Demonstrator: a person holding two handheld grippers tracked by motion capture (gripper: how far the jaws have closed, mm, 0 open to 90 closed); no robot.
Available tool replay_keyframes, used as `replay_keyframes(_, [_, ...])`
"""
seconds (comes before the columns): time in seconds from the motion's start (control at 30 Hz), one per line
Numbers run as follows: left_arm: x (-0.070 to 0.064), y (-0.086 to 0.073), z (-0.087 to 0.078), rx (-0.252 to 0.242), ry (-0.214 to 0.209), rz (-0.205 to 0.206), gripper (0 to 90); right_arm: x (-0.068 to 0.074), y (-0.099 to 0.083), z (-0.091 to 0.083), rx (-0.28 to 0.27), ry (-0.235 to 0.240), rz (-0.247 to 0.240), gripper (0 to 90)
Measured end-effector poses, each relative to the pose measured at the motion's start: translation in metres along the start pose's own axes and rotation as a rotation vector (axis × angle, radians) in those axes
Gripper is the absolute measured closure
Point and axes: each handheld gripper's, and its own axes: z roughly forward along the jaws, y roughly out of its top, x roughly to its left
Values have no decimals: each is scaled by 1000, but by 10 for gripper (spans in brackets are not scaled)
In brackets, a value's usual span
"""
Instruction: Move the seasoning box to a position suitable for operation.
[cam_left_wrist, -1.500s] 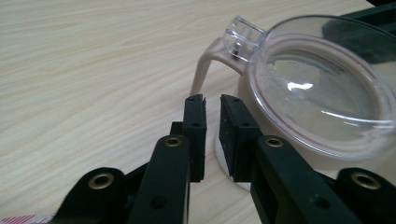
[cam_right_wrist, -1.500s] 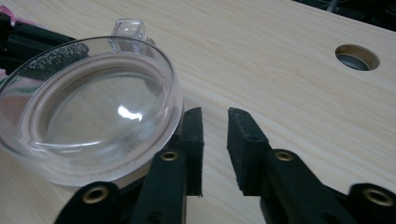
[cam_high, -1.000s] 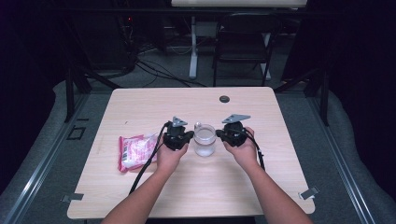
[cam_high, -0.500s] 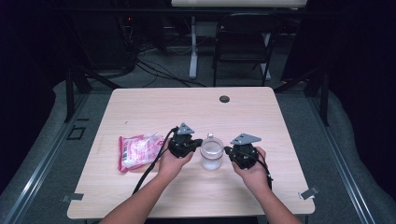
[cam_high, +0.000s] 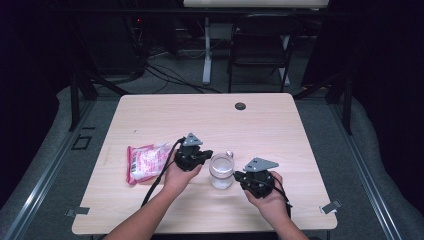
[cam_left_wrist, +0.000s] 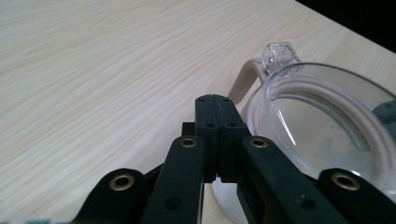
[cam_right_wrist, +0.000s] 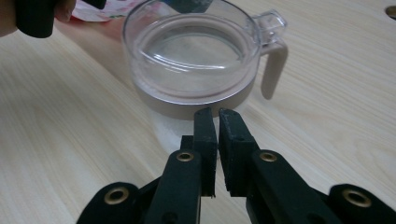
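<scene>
Clear lidded jug (cam_high: 221, 170) with beige handle and beige band, standing upright on the pale wooden table (cam_high: 280, 130), just below the centre of the high view, handle turned toward the far edge. Left gripper (cam_high: 206, 155) immediately left of the jug, held in a hand entering from the bottom edge, cable trailing down along the forearm; jaws pressed flat together with nothing between them in the left gripper view (cam_left_wrist: 215, 105), tips just beside the jug's rim (cam_left_wrist: 322, 126) at the right of that frame, contact impossible to confirm. Right gripper (cam_high: 237, 176) at lower right of the jug, close beside it, grey three-cornered plate on top; jaws nearly together in the right gripper view (cam_right_wrist: 215, 114), a thin slit between them, holding nothing, tips pointing at the jug's beige band (cam_right_wrist: 196, 60) in the upper centre of that frame. Pink snack packet (cam_high: 146, 161) lying flat at left of centre in the high view, partly under the left cable. Small dark round cap (cam_high: 240, 106) set in the tabletop near the far edge, upper centre.
</scene>
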Motion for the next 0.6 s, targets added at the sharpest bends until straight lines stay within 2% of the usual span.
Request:
replay_keyframes(0.07, [3, -4, -11, -9, 5, -13, 888, 3, 2, 4, -1, 19, -7, 847])
replay_keyframes(0.33, [8, -26, -51, -31, 57, -13, 850, 10, 12, 24, -8, 77, -48, 796])
replay_keyframes(0.37, [8, -26, -51, -31, 57, -13, 841, 10, 12, 24, -8, 77, -48, 796])
replay_keyframes(0.4, [9, -33, -64, -29, 79, -2, 834, 10, 15, 28, 0, 72, -57, 782])
replay_keyframes(0.5, [11, -43, -81, -34, 108, -7, 810, 5, 15, 30, 8, 67, -68, 760])
replay_keyframes(0.6, [16, -55, -98, -49, 133, -26, 775, -7, 13, 33, 22, 18, -70, 723])
